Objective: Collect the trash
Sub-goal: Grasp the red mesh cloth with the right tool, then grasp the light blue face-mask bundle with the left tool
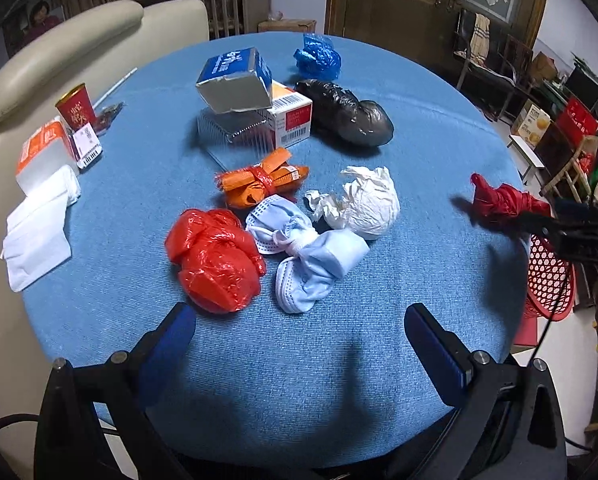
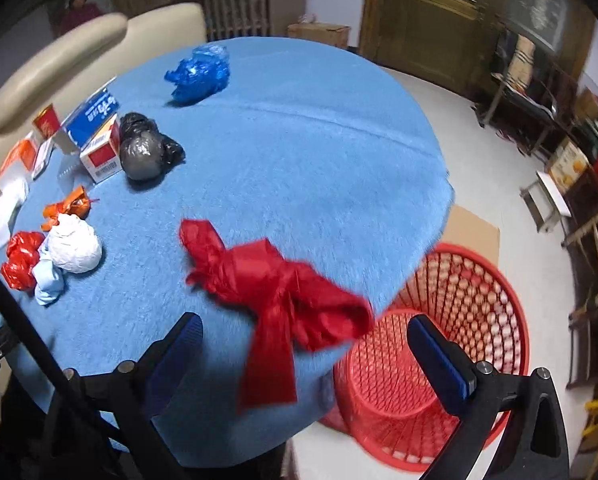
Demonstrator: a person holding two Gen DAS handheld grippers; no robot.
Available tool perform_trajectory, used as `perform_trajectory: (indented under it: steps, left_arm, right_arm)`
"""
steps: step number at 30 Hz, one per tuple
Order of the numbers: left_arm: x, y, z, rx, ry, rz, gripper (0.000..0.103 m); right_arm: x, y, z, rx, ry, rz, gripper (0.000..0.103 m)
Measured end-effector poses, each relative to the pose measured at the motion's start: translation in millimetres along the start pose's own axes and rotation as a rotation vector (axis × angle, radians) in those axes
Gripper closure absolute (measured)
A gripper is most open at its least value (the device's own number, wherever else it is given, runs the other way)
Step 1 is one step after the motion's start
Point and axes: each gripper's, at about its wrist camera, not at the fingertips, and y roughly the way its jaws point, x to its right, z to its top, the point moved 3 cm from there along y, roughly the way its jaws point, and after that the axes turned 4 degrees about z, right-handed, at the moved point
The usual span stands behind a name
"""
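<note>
**A:** Where to find the red knotted bag?

**B:** Out past the tips of the right fingers, blurred, above the right-hand edge of the blue surface. Seemingly lifted off the cloth, going by the dark shadow next to it in the left view, though hard to say for sure.

**A:** Gripped, then?

**B:** No. Spread wide, touching the bag on neither side.

**A:** And the red basket?

**B:** Down on the floor, just beside the surface, below and to the right of the bag. Nothing to make out inside through the mesh.

**A:** Left fingers?

**B:** Released as well, wide apart, nothing between them, hovering above the near edge of the surface.

**A:** Rest of the trash?

**B:** Lying around the middle. Crumpled red bag nearest, touching a knot of pale blue face masks. White paper wad just beside the masks, tied orange bundle right behind.

**A:** Farther back?

**B:** Black bag next to a white-and-red box, with a blue box tilted on top of that. Blue bag near the far edge, apart from the others.

**A:** Left side?

**B:** Red cup, orange-and-white pack and folded white tissue, well apart from the middle pile.
</note>
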Motion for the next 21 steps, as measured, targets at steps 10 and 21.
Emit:
perform_trajectory:
  steps: [10, 21]
  left_arm:
    - [3.0, 22.4, 14.4, -0.057, -0.004, -0.021, 0.0]
    - [-15.7, 52.7, 36.3, -0.099, -0.119, -0.01, 0.0]
  right_arm:
    - [-11.6, 25.1, 22.3, -0.054, -0.116, 0.022, 0.026]
    - [-9.0, 36.3, 21.4, -0.065, -0.071, 0.093, 0.062]
